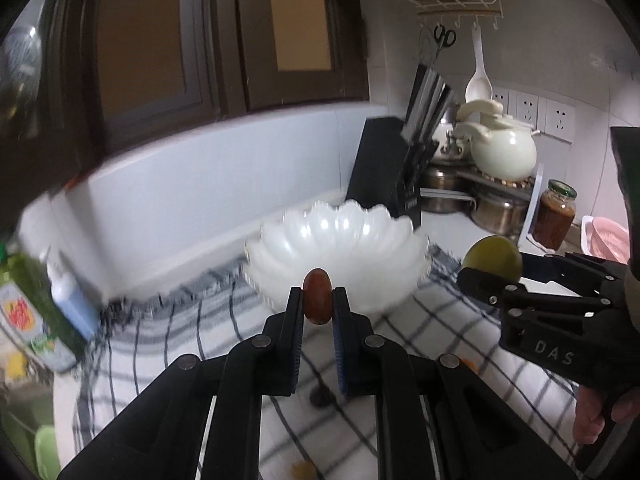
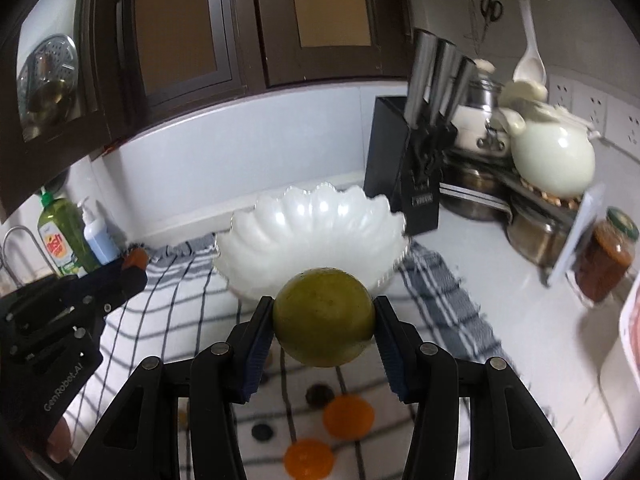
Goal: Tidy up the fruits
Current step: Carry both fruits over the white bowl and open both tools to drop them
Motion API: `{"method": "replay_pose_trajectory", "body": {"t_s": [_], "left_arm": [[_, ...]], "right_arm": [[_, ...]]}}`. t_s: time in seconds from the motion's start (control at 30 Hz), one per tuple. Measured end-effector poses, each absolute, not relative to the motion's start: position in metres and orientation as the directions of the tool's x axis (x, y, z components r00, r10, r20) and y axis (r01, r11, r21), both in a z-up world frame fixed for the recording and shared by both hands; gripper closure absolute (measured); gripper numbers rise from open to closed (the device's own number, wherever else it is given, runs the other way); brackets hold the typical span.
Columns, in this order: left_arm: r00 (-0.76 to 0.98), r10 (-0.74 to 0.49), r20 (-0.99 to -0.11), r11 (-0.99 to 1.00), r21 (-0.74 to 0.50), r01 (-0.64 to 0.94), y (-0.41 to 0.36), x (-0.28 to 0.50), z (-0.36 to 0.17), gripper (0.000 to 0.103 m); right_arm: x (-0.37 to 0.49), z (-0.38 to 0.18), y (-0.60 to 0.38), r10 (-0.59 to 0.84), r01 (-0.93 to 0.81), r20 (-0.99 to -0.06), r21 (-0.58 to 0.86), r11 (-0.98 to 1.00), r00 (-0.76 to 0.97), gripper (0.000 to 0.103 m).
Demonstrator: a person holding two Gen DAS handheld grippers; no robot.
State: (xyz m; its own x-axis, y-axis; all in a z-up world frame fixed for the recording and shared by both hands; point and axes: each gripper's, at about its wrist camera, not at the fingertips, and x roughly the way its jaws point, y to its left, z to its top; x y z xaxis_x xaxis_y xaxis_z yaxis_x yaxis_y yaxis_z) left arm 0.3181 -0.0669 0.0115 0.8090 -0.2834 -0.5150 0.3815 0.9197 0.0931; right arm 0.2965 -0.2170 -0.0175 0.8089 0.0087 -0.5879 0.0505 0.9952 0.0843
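My left gripper (image 1: 318,300) is shut on a small reddish-brown oval fruit (image 1: 317,296), held above the checked cloth just in front of the white scalloped bowl (image 1: 336,240). My right gripper (image 2: 324,320) is shut on a round green fruit (image 2: 325,317), also in front of the bowl (image 2: 312,236). The right gripper and green fruit (image 1: 493,258) show at the right in the left wrist view. The left gripper (image 2: 134,266) shows at the left in the right wrist view. Two oranges (image 2: 349,416) (image 2: 309,460) and small dark fruits (image 2: 319,396) lie on the cloth below.
A checked cloth (image 2: 440,292) covers the counter. A black knife block (image 2: 404,184), a cream teapot (image 2: 554,160), steel pots (image 2: 536,232) and a sauce jar (image 2: 608,256) stand at the right. A green dish-soap bottle (image 2: 64,236) and a blue pump bottle (image 2: 98,236) stand at the left. Dark cabinets hang above.
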Motion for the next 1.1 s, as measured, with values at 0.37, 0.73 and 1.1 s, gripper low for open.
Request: {"method": "replay_pose_trajectory", "body": {"t_s": [0.37, 0.73, 1.1], "left_arm": [[0.788, -0.301, -0.537, 0.9, 0.115, 0.421, -0.086, 0.396, 0.035, 0.088], [0.666, -0.266, -0.697, 0.898, 0.072, 0.434, -0.113, 0.499, -0.001, 0.088], [0.503, -0.219, -0.836, 0.911, 0.01, 0.412, -0.129, 0.571, -0.063, 0.088]], "right_arm": [[0.373, 0.007, -0.216, 0.035, -0.019, -0.609, 0.033, 0.999, 0.793, 0.052], [0.47, -0.018, -0.231, 0.057, -0.052, -0.713, 0.029, 0.998, 0.699, 0.052], [0.541, -0.081, -0.258, 0.055, -0.001, -0.825, 0.066, 0.998, 0.562, 0.052]]}}
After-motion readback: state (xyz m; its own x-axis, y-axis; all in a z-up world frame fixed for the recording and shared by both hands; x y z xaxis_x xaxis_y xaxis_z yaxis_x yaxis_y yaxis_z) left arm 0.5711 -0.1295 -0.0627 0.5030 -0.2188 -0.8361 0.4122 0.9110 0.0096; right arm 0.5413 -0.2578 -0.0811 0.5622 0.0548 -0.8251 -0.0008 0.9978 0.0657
